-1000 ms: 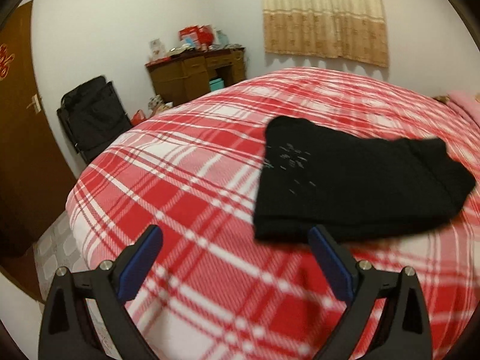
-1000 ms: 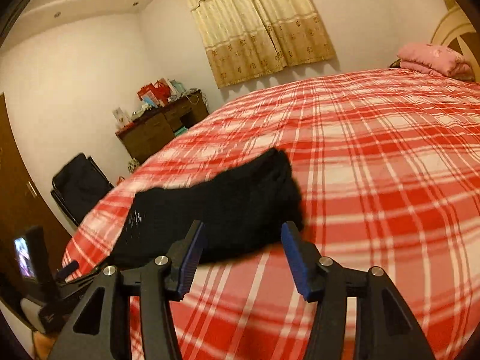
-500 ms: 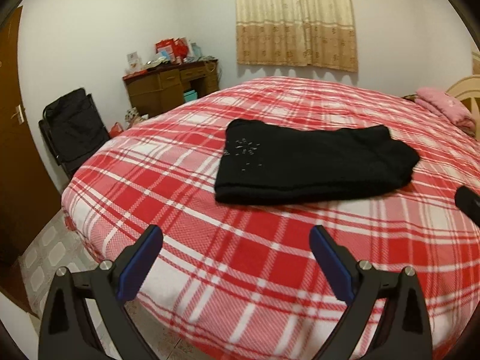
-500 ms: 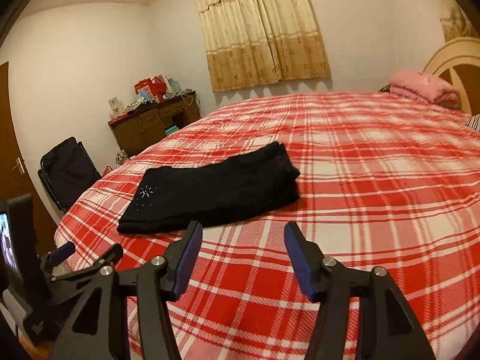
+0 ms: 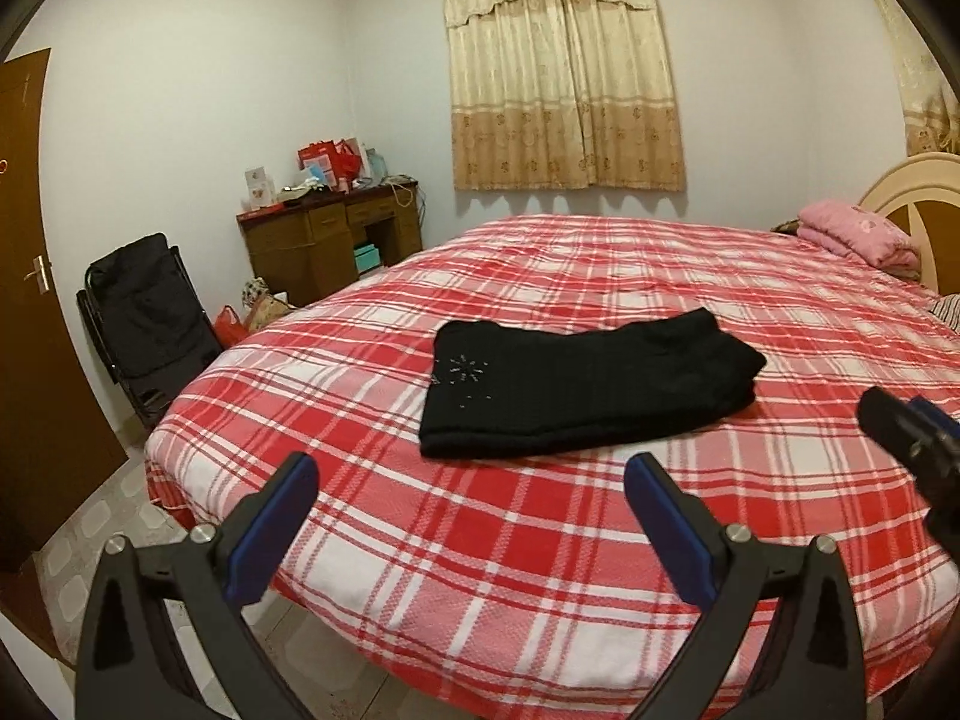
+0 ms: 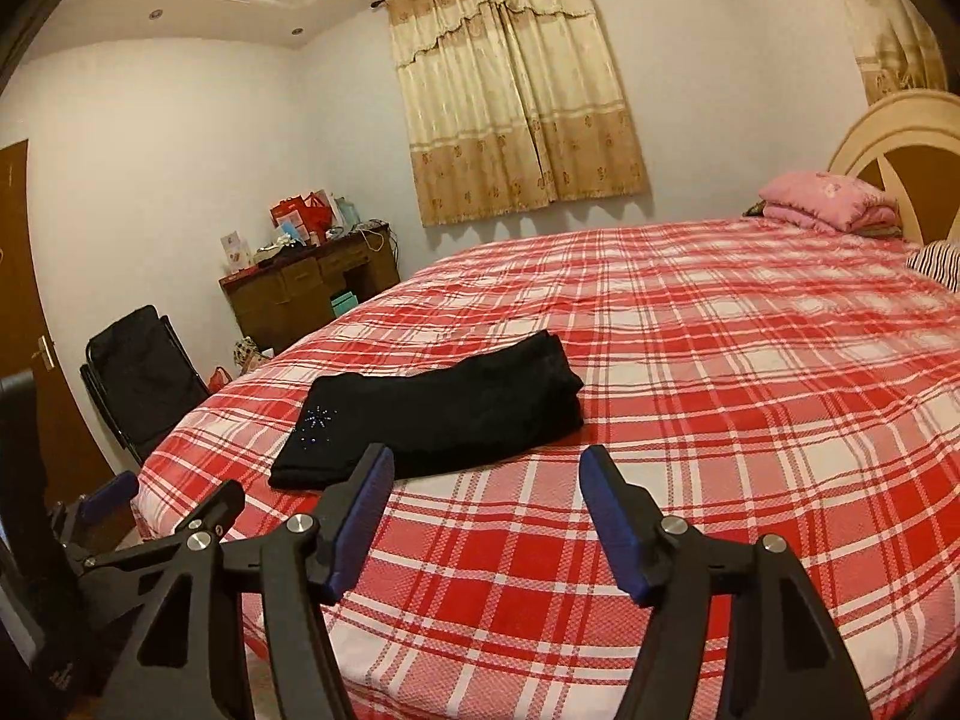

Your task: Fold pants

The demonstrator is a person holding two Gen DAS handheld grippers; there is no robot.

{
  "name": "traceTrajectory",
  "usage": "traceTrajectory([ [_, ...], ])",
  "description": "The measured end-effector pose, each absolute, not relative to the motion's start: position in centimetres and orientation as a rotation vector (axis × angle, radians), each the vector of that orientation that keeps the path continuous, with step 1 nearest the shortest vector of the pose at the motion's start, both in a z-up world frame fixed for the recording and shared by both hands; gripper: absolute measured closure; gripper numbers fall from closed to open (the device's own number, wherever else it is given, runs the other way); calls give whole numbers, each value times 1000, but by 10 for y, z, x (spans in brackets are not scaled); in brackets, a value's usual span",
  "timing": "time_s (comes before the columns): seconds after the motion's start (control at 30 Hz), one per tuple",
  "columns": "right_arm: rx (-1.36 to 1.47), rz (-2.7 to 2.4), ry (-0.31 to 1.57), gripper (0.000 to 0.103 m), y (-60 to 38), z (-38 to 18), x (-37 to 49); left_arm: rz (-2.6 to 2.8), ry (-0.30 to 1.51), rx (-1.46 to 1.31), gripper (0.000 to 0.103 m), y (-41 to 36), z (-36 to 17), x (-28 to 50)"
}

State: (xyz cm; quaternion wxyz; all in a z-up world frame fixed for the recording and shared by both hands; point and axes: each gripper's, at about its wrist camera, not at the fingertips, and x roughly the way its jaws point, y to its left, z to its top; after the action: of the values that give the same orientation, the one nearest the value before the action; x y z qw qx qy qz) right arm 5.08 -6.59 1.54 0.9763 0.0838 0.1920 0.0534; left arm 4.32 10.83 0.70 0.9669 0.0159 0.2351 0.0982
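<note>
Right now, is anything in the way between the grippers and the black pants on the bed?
Nothing visible is. Only bare plaid bedspread lies between the open left gripper and the folded black pants, and likewise ahead of the open right gripper.

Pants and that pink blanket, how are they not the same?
The pants are black; the blanket is pink. The pants lie flat near the foot of the bed; the blanket is piled thicker by the headboard. Both are folded, and no claw touches either.
</note>
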Motion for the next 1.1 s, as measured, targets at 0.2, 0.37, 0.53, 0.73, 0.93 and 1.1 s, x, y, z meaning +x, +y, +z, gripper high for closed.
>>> traceTrajectory([
  [0.2, 168, 86, 395, 36, -67, 11, 48, 188, 494, 30, 0, 99, 1, 43],
  [0.37, 178, 77, 407, 36, -70, 8, 49, 189, 497, 50, 0, 94, -1, 42],
  [0.53, 184, 69, 400, 36, -73, 9, 48, 191, 493, 53, 0, 92, -1, 40],
  [0.73, 187, 67, 405, 35, -73, 7, 49, 192, 496, 55, 0, 92, -1, 40],
  [0.93, 189, 63, 401, 35, -74, 8, 48, 189, 503, 61, 0, 91, -2, 40],
  [1.1, 189, 63, 401, 35, -74, 8, 48, 189, 505, 63, 0, 91, -3, 41],
])
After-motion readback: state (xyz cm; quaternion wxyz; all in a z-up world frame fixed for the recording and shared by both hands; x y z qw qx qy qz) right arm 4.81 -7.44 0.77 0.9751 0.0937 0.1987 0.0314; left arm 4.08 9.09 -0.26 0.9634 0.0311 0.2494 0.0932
